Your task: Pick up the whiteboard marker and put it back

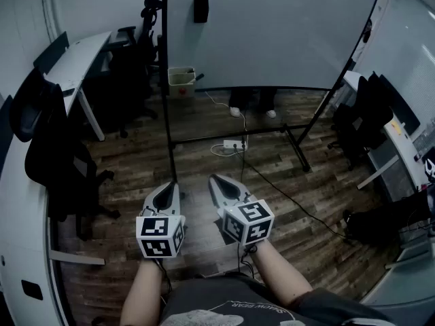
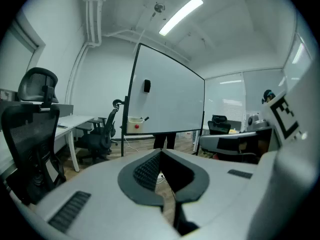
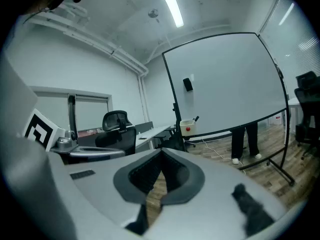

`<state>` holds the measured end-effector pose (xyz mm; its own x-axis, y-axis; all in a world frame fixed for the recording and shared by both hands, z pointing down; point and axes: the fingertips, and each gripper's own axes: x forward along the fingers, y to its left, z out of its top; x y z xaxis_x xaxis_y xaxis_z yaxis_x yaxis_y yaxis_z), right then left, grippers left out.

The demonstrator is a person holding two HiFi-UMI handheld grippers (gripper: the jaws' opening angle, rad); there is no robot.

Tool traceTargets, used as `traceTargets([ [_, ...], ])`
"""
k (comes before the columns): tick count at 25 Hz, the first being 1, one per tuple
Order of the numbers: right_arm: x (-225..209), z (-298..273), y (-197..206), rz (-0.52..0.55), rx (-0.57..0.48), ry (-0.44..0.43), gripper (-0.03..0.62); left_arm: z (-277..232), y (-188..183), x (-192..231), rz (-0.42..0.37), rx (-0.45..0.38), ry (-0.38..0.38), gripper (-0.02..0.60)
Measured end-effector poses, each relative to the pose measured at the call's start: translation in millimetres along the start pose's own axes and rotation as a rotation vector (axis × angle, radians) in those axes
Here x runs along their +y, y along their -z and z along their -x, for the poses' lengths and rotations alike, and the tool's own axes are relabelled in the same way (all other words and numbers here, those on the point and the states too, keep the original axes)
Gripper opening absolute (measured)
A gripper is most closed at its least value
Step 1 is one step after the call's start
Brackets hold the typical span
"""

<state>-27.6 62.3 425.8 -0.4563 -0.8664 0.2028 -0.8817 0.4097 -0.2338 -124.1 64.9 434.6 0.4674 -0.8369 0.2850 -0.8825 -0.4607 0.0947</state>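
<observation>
A whiteboard (image 1: 272, 32) on a black wheeled stand faces me across the wooden floor. A small beige holder box (image 1: 181, 80) hangs at its lower left corner, with a dark whiteboard marker (image 1: 198, 77) sticking out of it. The marker (image 2: 145, 119) also shows far ahead in the left gripper view, and the marker (image 3: 196, 119) shows in the right gripper view. My left gripper (image 1: 170, 184) and right gripper (image 1: 215, 178) are held side by side, low and well short of the board. Both are shut with nothing between their jaws.
A black eraser (image 1: 200, 10) sticks to the board's upper left. A person's legs (image 1: 251, 104) stand behind the board. A power strip and cables (image 1: 234, 143) lie by the stand's feet. Office chairs (image 1: 58, 155) and desks (image 1: 75, 56) line the left; more chairs (image 1: 370, 114) stand at the right.
</observation>
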Motion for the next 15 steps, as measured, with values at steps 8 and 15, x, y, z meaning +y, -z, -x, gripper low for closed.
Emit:
traceTargets([
  [8, 0.7, 8.7, -3.3, 0.001, -0.005, 0.006, 0.021, 6.0, -3.6, -8.0, 0.0, -0.005, 0.013, 0.013],
  [15, -3.2, 14.7, 12.2, -0.057, -0.026, 0.064, 0.023, 14.3, 6.1, -9.1, -0.019, -0.001, 0.046, 0.013],
])
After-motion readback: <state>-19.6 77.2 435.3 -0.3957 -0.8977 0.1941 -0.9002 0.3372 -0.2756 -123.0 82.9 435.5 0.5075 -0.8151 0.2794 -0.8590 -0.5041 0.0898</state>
